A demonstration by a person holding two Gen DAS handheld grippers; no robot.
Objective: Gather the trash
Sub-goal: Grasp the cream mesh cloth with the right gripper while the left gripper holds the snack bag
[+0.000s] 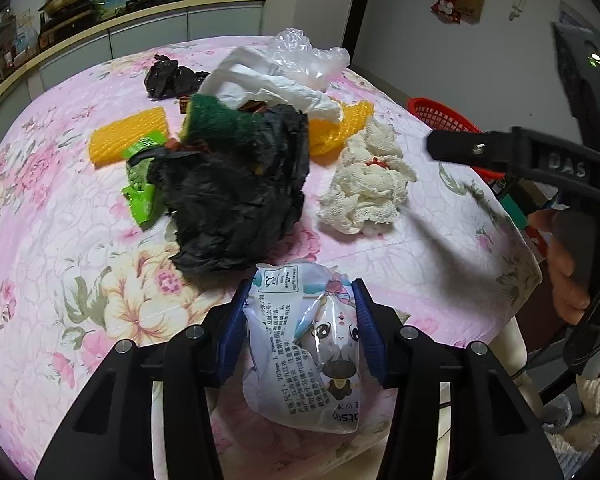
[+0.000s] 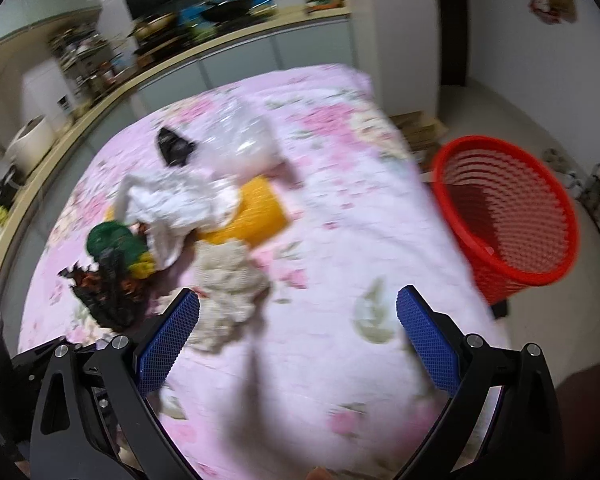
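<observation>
between the blue pads of the left claw, at six o'clock on the floral-clothed worktop, sits a printed tissue packet, squeezed from both sides so it can be lifted away. its long axis runs from six toward twelve, along the fingers, printed end nearest the camera. just beyond, at twelve, lies a crumpled black bag, with a white mesh rag toward two. the right claw hangs wide and empty over the cloth, likely ready for that rag. the red basket waits off the worktop's edge at three.
</observation>
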